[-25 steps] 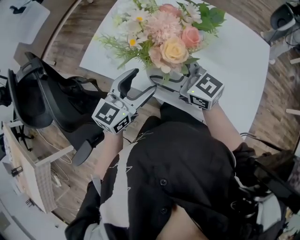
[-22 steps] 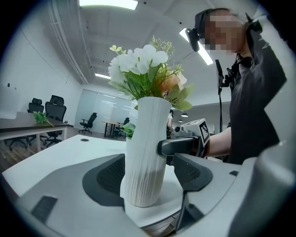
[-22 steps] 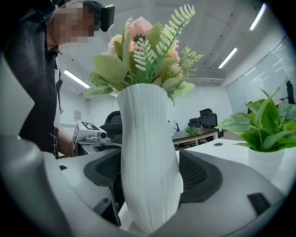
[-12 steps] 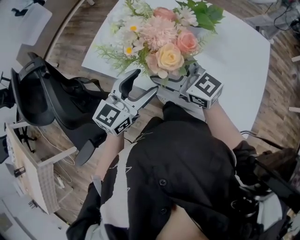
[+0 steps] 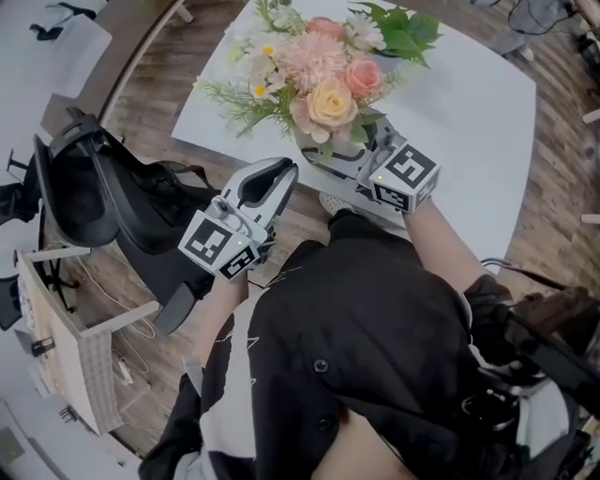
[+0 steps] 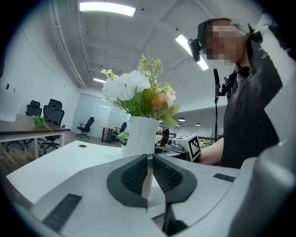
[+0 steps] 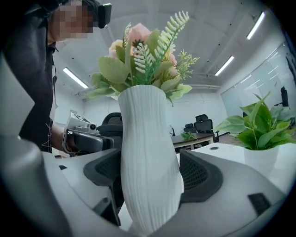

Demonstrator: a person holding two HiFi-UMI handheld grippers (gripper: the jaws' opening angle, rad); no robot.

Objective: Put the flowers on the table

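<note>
A bouquet of pink, peach and white flowers [image 5: 323,75] stands in a ribbed white vase [image 5: 333,155] at the near edge of the white table [image 5: 469,122]. My right gripper [image 5: 361,157] is shut on the vase [image 7: 148,176], one pad on each side of its lower body. My left gripper [image 5: 281,173] hangs just off the table edge, left of the vase and apart from it. Its jaws are closing and stand nearly together with nothing between them. In the left gripper view the vase [image 6: 141,134] shows beyond the left gripper [image 6: 150,159].
A black office chair [image 5: 84,197] stands on the wooden floor to the left, close to my left arm. A green potted plant [image 5: 403,28] sits on the table behind the bouquet. A pale shelf unit [image 5: 66,356] is at the lower left.
My left gripper's jaws have gone from wide open to nearly together, holding nothing. The right gripper stays on the vase, which sits a little farther over the table edge.
</note>
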